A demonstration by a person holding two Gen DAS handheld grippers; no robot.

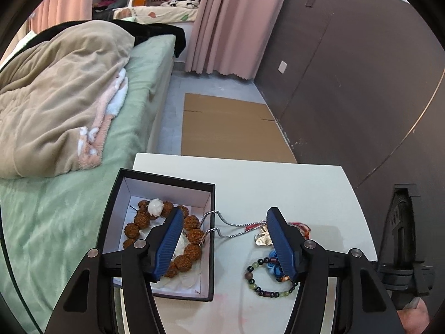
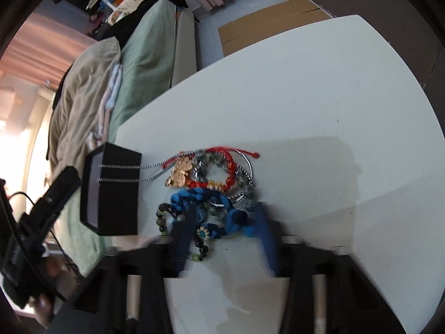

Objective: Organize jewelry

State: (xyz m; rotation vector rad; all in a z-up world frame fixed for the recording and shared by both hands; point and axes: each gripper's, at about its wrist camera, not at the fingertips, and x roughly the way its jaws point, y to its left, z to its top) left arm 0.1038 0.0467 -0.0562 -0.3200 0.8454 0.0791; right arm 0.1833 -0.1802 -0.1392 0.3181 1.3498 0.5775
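A black box [image 1: 164, 181] with a white inside holds a brown bead bracelet [image 1: 192, 233] with a white flower. A silver chain [image 1: 222, 222] hangs over the box's right wall and runs to a metal pendant [image 1: 261, 239] on the white table [image 1: 278, 183]. My left gripper [image 1: 225, 217] is open above the chain, one finger over the box. A dark bead bracelet [image 1: 264, 284] lies beside the jewelry pile [image 2: 222, 172]. My right gripper [image 2: 225, 217] is blurred, its fingers either side of a blue cord bracelet [image 2: 200, 194]. Whether the pads press on it is unclear.
A bed with a green sheet [image 1: 55, 222] and a beige blanket [image 1: 61, 97] runs along the table's left side. Flat cardboard [image 1: 230, 128] lies on the floor beyond the table. A dark wall [image 1: 347, 83] stands to the right. The right gripper's body [image 1: 403, 236] shows at the right edge.
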